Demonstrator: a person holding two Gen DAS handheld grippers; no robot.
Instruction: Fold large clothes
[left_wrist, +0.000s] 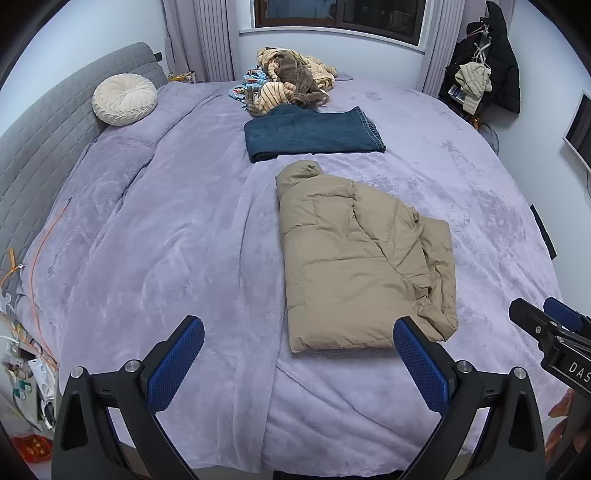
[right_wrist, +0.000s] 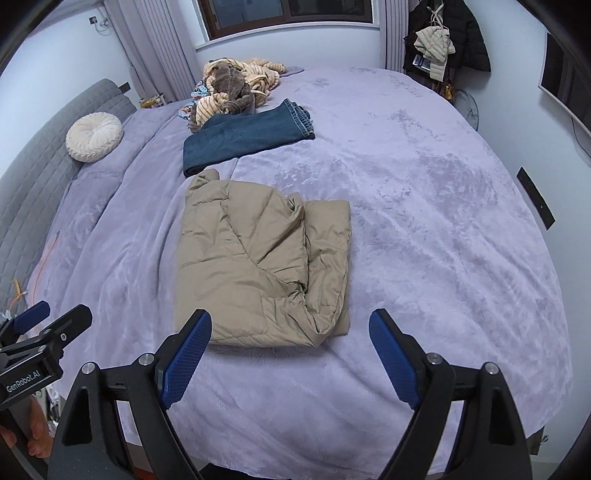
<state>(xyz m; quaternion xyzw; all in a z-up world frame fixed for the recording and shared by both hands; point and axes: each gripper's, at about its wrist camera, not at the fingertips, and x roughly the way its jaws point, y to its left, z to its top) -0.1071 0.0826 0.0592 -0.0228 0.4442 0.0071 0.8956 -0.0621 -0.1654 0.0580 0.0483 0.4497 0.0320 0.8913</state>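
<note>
Two grippers held level above the near edge of the lavender plush-covered bed (left_wrist: 147, 229). Left gripper (left_wrist: 299, 363) spread wide, empty. Right gripper (right_wrist: 290, 352) spread wide, empty. Folded tan quilted puffer jacket (right_wrist: 258, 266) lies on the bed just ahead, untouched by either.

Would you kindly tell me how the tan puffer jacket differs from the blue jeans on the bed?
The tan puffer jacket is puffy and quilted; the blue jeans lie flat and thin. The jacket sits nearer the cameras, the jeans farther back, against the heap of striped clothes. The jacket's right edge is bunched; the jeans' edges look neater. Both are folded on the purple blanket.
</note>
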